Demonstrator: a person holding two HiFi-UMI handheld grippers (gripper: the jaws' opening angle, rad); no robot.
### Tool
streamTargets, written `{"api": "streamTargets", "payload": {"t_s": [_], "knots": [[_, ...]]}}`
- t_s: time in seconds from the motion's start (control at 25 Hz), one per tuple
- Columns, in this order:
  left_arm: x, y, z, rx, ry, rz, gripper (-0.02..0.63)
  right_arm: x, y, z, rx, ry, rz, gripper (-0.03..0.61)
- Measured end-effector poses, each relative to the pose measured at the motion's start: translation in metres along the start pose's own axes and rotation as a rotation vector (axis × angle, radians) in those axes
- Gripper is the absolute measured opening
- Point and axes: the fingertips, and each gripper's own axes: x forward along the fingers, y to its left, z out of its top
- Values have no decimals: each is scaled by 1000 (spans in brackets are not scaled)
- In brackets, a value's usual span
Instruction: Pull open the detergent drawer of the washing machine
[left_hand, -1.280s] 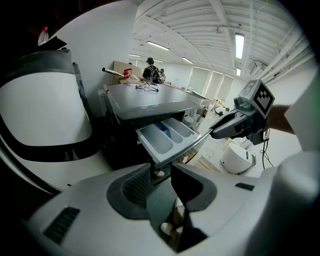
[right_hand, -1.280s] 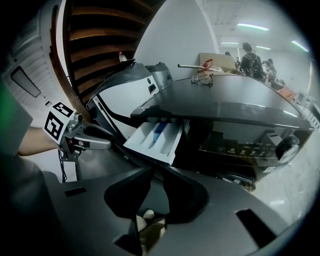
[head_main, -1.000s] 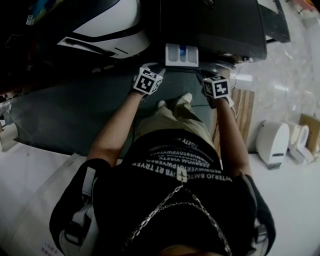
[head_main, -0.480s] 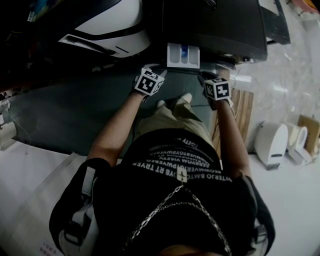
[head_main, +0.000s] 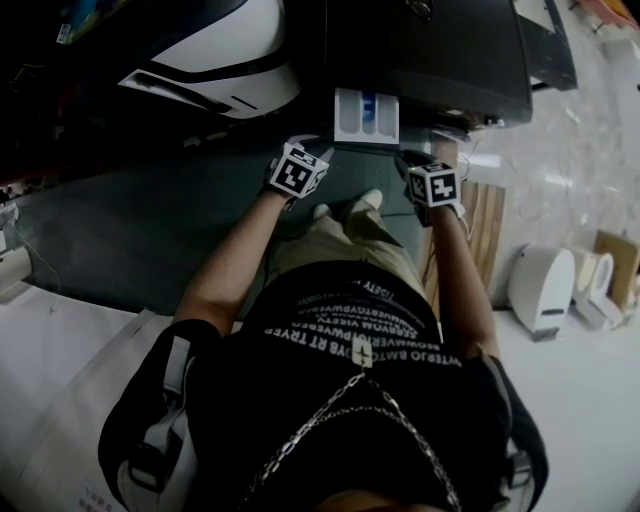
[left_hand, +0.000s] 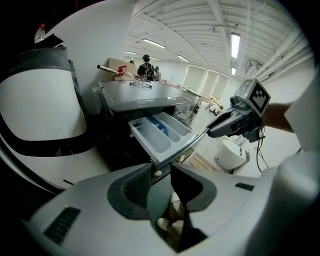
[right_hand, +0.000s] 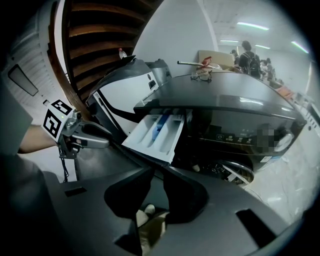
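White plastic detergent drawer (head_main: 365, 113), standing open: light, stiff; we take the front lip. Left gripper (left_hand: 161, 167) and right gripper (right_hand: 158, 172): jaws parted, empty.

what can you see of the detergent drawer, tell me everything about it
The detergent drawer stands pulled out of the dark washing machine, jutting forward. It looks like pale grey-white plastic: a shallow tray split lengthwise into compartments, with a blue insert near the middle. Neither the left gripper nor the right gripper is clamped on it.
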Motion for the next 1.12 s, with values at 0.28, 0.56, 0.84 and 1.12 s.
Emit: {"api": "streamTargets", "payload": {"t_s": [0.28,0.56,0.84,1.12], "knots": [[-2,-7,-8,6,4,-9,118,-3,3,-11,19,1,0,77],[-6,-9,-3,27,0,-5,118,-5,3,-14,39,5,-10,77],[-12,-7,-1,17,-36,-43,118,-22,-6,-12,-61,-34,-114,77],[-82,-24,54,65,-327,58,45,-94,44,44,-178,-285,-109,3]]}}
